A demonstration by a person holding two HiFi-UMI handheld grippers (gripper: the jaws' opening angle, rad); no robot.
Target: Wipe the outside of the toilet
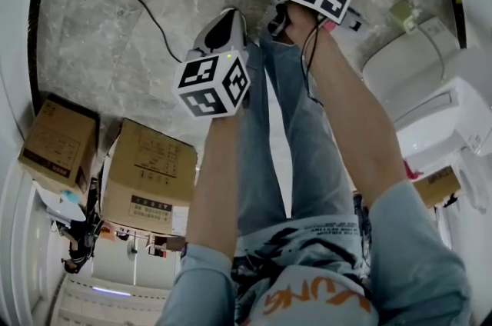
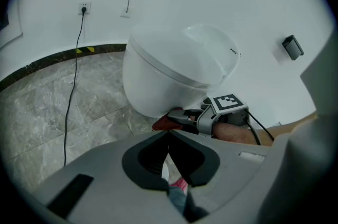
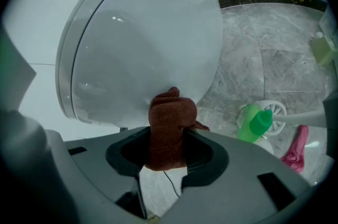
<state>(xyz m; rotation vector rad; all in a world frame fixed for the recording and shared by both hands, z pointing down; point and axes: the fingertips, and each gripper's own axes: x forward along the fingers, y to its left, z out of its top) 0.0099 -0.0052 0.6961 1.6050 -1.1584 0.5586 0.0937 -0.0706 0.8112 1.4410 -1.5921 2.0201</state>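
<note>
Gripping a dark red cloth (image 3: 170,117), the right claw (image 3: 168,136) has its jaws closed on the fabric. A bunched fold stands up beyond the jaw tips. The top of that fold touches the lower outside curve of the white toilet (image 3: 142,33), just under the bowl. The lid of the toilet is down.

The left claw (image 2: 169,138) has its jaws close together, with only a narrow slit between the dark pads and nothing held in them. It is held back from the bowl, well apart from the toilet, and faces it. In the left gripper view the right claw and the cloth appear at the base of the bowl.

In the head view the left claw sits nearer the person than the right one, above the person's jeans.

The grey marble floor (image 3: 253,64) carries the following items:
- A green bottle (image 3: 255,123) stands to the right of the bowl, just beside a white round object (image 3: 275,111).
- A pink item (image 3: 297,148) lies near the bottle.
- Two cardboard boxes (image 1: 147,177) stand side by side on the person's left.
- A black cable (image 2: 74,85) runs across the floor and up to a wall socket (image 2: 84,8).
</note>
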